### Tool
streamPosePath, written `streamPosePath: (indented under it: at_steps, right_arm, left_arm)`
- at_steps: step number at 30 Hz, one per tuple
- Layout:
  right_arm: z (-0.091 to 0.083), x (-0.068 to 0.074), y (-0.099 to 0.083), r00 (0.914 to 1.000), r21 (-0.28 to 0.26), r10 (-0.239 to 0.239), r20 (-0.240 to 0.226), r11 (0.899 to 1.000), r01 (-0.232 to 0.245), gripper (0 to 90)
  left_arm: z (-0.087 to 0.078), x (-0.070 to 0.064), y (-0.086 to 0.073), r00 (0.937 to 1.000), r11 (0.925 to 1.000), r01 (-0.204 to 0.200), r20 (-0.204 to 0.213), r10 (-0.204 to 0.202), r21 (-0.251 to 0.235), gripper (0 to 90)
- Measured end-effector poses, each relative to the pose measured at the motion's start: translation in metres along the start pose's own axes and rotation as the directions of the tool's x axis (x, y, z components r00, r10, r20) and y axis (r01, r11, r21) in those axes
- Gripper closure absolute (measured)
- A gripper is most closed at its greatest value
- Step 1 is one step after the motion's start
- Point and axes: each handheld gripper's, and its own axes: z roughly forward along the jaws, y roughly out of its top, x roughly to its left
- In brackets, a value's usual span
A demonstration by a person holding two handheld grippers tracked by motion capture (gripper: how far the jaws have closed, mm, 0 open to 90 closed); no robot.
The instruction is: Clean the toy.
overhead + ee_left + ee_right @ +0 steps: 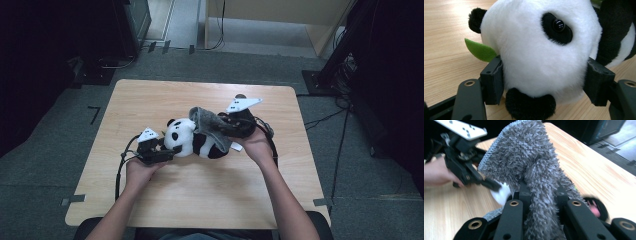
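**Panda toy held at the head, grey cloth on its body**

Panda soft toy (192, 140), black and white plush, lies on its side near the middle of the light wooden desk (200, 200), with its head toward the left edge and its body toward the right edge. Nearest to the person, two forearms come in over the near edge. The left hand (137, 170) holds the left gripper (167, 150), and its two black jaws press on both sides of the white head; in the left gripper view the pads (495, 80) sink into the fur. A small green felt leaf (480, 51) sticks out beside the head there. Farther right, the right hand (255, 145) holds the right gripper (227, 127). Its jaws are nearly closed and pinch a fold of the fluffy grey cloth (534, 170). This cloth (210, 122) hangs over the body of the toy. Beyond the far edge of the desk, grey floor (220, 65) with dark cables is seen.
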Motion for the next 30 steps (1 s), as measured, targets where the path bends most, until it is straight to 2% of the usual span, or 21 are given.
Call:
streamPosePath:
  at_steps: [1, 4, 5, 6, 7, 8, 9, 10, 12, 15, 17, 21, 25, 30]
  right_arm:
    - [0.0, 0.0, 0.0, 1.0, 0.0, 0.0, 0.0, 1.0, 0.0, 76.5]
    - [0.022, 0.007, 0.017, 0.9995, 0.005, -0.018, -0.028, 1.0, 0.018, 75.9]
    - [0.022, 0.007, 0.017, 0.9995, 0.005, -0.018, -0.028, 1.0, 0.018, 75.9]
    - [0.035, 0.011, 0.023, 0.9989, 0.014, -0.026, -0.039, 1.0, 0.026, 75.7]
    - [0.035, 0.011, 0.023, 0.9989, 0.014, -0.026, -0.039, 1.0, 0.026, 75.7]
    - [0.048, 0.015, 0.028, 0.9982, 0.03, -0.031, -0.052, 0.999, 0.033, 75.7]
    - [0.048, 0.015, 0.028, 0.9982, 0.03, -0.031, -0.052, 0.999, 0.033, 75.7]
    - [0.063, 0.019, 0.032, 0.9977, 0.066, -0.049, -0.047, 0.996, 0.052, 75.6]
    - [0.074, 0.023, 0.034, 0.997, 0.089, -0.059, -0.05, 0.994, 0.063, 74.7]
    - [0.089, 0.027, 0.034, 0.9962, 0.118, -0.079, -0.037, 0.99, 0.083, 68.1]
    - [0.098, 0.03, 0.032, 0.9954, 0.139, -0.087, -0.038, 0.986, 0.092, 70.7]
    - [0.106, 0.041, 0.031, 0.9887, 0.138, -0.14, -0.054, 0.98, 0.146, 74.0]
    - [0.108, 0.049, 0.026, 0.982, 0.153, -0.165, -0.092, 0.972, 0.177, 74.5]
    - [0.099, 0.05, 0.018, 0.9758, 0.162, -0.171, -0.136, 0.968, 0.193, 75.2]
  left_arm:
    - [0.0, 0.0, 0.0, 1.0, 1.0, 0.0, 0.0, 0.0, 0.0, 28.8]
    - [0.0, -0.001, 0.0, 1.0, 1.0, -0.002, -0.004, 0.002, 0.001, 28.8]
    - [0.0, -0.001, 0.0, 1.0, 1.0, -0.002, -0.004, 0.002, 0.001, 28.8]
    - [-0.001, -0.002, -0.001, 0.9999, 1.0, -0.009, -0.009, 0.009, 0.002, 28.8]
    - [-0.001, -0.002, -0.001, 0.9999, 1.0, -0.009, -0.009, 0.009, 0.002, 28.8]
    - [-0.001, -0.003, -0.001, 0.9998, 0.9999, -0.014, -0.011, 0.014, 0.004, 28.8]
    - [-0.001, -0.003, -0.001, 0.9998, 0.9999, -0.014, -0.011, 0.014, 0.004, 28.8]
    - [-0.002, -0.003, -0.001, 0.9999, 0.9999, -0.01, -0.007, 0.01, 0.003, 28.7]
    - [-0.002, -0.004, -0.001, 0.9998, 0.9999, -0.016, -0.009, 0.016, 0.005, 28.7]
    - [-0.003, -0.006, -0.001, 0.9998, 0.9998, -0.016, -0.014, 0.016, 0.008, 28.7]
    - [-0.003, -0.006, -0.002, 0.9998, 0.9999, -0.011, -0.019, 0.011, 0.012, 28.7]
    - [-0.003, -0.006, -0.002, 0.9999, 0.9999, 0.002, -0.014, -0.002, 0.013, 28.7]
    - [-0.003, -0.005, -0.002, 0.9999, 0.9998, 0.013, -0.009, -0.012, 0.016, 29.0]
    - [-0.003, -0.005, -0.001, 0.9998, 0.9996, 0.021, -0.007, -0.021, 0.019, 29.3]
